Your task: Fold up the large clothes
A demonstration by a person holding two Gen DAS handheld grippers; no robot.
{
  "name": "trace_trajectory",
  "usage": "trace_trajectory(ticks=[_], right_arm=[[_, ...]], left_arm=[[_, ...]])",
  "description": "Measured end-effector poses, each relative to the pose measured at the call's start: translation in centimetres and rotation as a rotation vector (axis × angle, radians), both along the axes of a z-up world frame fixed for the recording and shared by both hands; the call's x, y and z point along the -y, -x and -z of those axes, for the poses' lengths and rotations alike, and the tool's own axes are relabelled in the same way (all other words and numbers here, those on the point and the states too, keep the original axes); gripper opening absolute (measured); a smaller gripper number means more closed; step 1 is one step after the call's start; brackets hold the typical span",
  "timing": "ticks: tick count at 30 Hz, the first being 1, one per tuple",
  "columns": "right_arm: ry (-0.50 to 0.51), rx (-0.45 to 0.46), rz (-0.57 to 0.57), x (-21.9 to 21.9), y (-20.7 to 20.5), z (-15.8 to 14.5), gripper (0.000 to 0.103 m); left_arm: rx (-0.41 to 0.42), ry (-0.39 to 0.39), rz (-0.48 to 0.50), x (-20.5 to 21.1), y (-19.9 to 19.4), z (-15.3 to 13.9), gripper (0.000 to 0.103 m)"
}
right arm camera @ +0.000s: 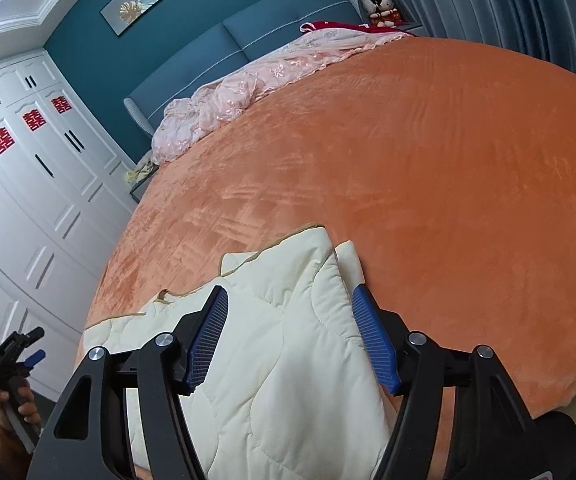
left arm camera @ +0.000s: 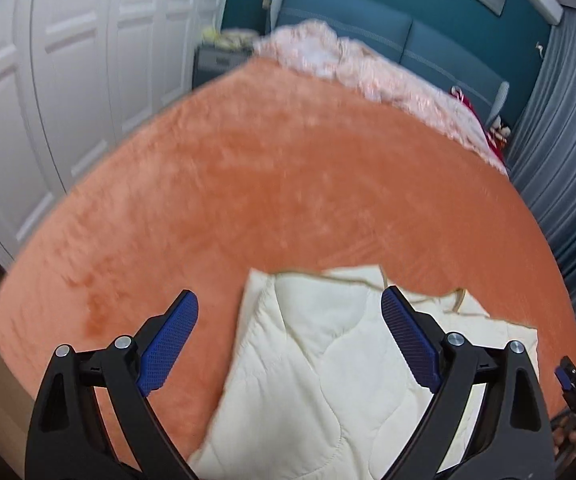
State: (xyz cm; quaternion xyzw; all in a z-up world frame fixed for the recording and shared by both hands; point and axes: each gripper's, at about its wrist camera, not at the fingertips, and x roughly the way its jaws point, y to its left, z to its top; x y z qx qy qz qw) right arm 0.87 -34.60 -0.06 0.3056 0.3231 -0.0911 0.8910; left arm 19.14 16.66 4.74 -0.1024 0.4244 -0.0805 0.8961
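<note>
A cream quilted garment [left arm camera: 320, 364] lies folded in layers at the near edge of the orange bed [left arm camera: 248, 184]. It also shows in the right wrist view [right arm camera: 280, 344]. My left gripper [left arm camera: 290, 300] is open and empty, held above the garment's left part. My right gripper [right arm camera: 288, 294] is open and empty, held above the garment's right part, its jaws either side of a raised fold. The left gripper also shows at the lower left of the right wrist view [right arm camera: 16, 352], held in a hand.
A crumpled pink cover [right arm camera: 240, 92] lies along the blue headboard [right arm camera: 272, 28]. White wardrobe doors [right arm camera: 28, 184] stand left of the bed. Grey curtains [left arm camera: 560, 160] hang on the right. Dolls [right arm camera: 382, 10] sit at the far corner.
</note>
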Motion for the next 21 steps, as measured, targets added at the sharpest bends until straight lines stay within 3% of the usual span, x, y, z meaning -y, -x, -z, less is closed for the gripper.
trace_trajectory(ticks=[4, 7, 10, 11, 12, 13, 14, 18, 21], right_arm=[[0.002, -0.046, 0.024, 0.5, -2.4, 1.0, 0.065], [0.021, -0.08, 0.043, 0.8, -4.4, 1.6, 0.069], [0.029, -0.147, 0.023, 0.6, -7.0, 2.9, 0.069], [0.029, -0.166, 0.01, 0.4, -7.7, 3.3, 0.059], [0.034, -0.174, -0.015, 0.0, -8.4, 3.6, 0.044], [0.056, -0.177, -0.033, -0.3, -9.0, 3.4, 0.015], [0.082, -0.171, -0.039, -0.6, -9.4, 3.0, 0.009], [0.087, -0.027, 0.028, -0.2, -9.1, 0.4, 0.009], [0.096, -0.031, 0.067, 0.6, -10.2, 0.6, 0.009]], left_arm=[[-0.151, 0.085, 0.004, 0.0, -2.9, 4.8, 0.089], [-0.209, 0.166, 0.016, 0.3, -4.4, 7.2, 0.084], [-0.246, 0.168, 0.009, 1.0, -5.8, 8.6, 0.064], [-0.251, 0.155, 0.007, 1.2, -6.2, 8.8, 0.051], [-0.25, 0.146, 0.005, 1.4, -6.4, 8.8, 0.03], [-0.243, 0.135, 0.0, 1.6, -6.5, 8.6, 0.022], [-0.218, 0.133, -0.003, 1.7, -6.4, 8.1, 0.013], [-0.084, 0.108, 0.006, 2.5, -6.3, 5.0, 0.01], [-0.074, 0.095, -0.016, 3.2, -7.8, 4.8, 0.01]])
